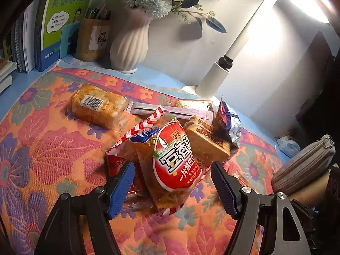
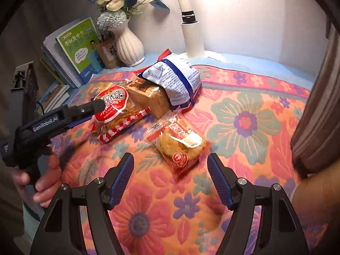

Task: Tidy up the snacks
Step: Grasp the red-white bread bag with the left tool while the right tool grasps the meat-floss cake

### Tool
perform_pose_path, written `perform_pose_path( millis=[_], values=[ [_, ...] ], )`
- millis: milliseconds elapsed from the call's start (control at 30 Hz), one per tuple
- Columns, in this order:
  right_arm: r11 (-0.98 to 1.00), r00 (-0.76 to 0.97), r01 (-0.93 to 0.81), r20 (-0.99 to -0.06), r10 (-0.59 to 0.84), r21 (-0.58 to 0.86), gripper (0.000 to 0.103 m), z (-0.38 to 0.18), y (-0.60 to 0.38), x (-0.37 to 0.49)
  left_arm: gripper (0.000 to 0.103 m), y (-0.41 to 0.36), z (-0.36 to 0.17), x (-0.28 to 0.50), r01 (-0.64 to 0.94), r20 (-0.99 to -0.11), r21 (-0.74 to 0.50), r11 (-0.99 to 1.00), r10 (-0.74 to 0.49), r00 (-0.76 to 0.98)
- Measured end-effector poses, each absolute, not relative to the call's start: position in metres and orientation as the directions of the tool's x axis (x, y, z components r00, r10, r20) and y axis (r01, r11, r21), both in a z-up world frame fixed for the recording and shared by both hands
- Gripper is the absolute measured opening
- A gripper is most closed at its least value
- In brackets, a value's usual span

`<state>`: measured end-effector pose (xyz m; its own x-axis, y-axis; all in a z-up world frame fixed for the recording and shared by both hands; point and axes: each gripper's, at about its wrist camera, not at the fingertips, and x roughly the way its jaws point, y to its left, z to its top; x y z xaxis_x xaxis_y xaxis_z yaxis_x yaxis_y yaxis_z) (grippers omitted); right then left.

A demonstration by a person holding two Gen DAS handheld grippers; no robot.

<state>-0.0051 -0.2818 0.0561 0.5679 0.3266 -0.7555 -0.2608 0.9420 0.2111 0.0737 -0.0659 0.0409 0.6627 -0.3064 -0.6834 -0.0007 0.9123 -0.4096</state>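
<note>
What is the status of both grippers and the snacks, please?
Left gripper open around red snack pack. Right gripper open, empty, short of small packet. Nothing blocking.

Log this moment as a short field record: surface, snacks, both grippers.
surface: floral orange-pink cloth
snack pile: red-label rice-crust packet, wrapped brown toast slice, white-and-blue printed bag
separate snack: small red-and-clear pastry packet
left gripper: open, straddling the red-label packet
right gripper: open, empty, near the pastry packet
</note>
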Motion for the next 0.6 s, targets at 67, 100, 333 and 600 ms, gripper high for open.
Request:
perform_pose_path(
  millis=[67,100,333,600],
  values=[
    [0.943,0.58,-0.282,-0.752,0.314,0.176,0.074,0.053,-0.278,0.006,0.072,-0.07,0.034,0.08,-0.008,-0.69,-0.407,0.913,-0.301,0.658],
    [0.944,0.585,-0.29,-0.752,0.306,0.158,0.074,0.05,-0.276,0.011,0.072,-0.071,0.03,0.082,-0.009,-0.689,-0.408,0.913,-0.302,0.659],
    [0.919,0.555,-0.33,-0.744,0.372,0.213,0.074,0.026,-0.277,0.034,0.071,-0.082,0.024,0.084,0.029,-0.682,-0.362,0.932,-0.286,0.673],
    [0.905,0.535,-0.364,-0.746,0.396,0.22,0.081,0.021,-0.275,0.028,0.071,-0.083,0.024,0.085,0.029,-0.685,-0.347,0.937,-0.274,0.675]
  ],
)
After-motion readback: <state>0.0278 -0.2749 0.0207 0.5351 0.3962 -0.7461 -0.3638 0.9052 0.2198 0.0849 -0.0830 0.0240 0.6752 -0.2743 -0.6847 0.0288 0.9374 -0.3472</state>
